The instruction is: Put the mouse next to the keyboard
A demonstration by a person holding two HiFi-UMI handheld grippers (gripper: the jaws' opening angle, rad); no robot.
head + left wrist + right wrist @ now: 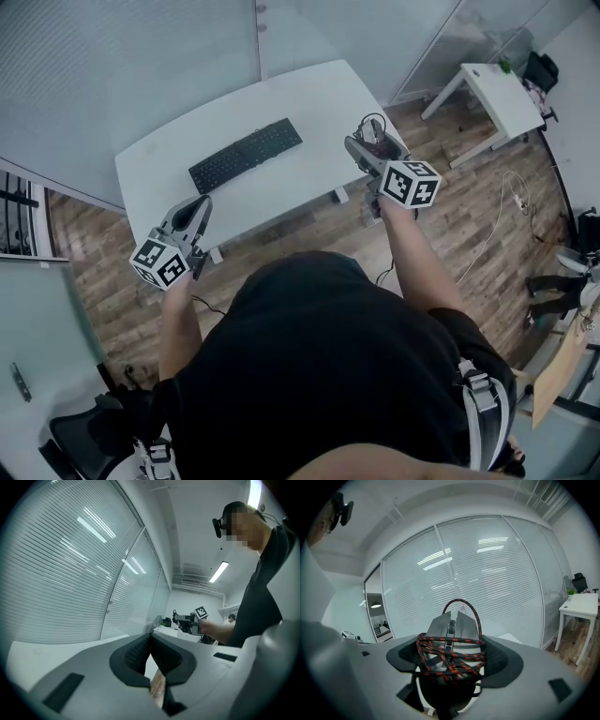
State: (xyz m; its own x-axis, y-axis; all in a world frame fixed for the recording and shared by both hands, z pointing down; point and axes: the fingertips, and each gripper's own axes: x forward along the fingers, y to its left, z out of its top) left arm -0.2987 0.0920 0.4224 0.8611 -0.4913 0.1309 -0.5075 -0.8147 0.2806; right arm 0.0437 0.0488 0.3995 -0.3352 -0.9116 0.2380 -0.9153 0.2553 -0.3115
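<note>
A black keyboard [246, 155] lies slanted on the white table [309, 98]. My right gripper [367, 150] hovers over the table's right end, shut on a grey mouse [452, 634] wrapped in its red-and-black braided cable [450, 656]; in the head view the mouse [372, 133] shows between the jaws. My left gripper [196, 214] is held at the table's front left edge, raised, with its jaws shut together and nothing between them. In the left gripper view the left gripper [151, 641] points across the room toward the right gripper [187, 618].
A second white table [492, 89] stands at the far right on the wooden floor. Glass walls with blinds [487, 583] run behind the main table. A black chair [89, 431] sits at the lower left. Cables [511, 202] trail across the floor on the right.
</note>
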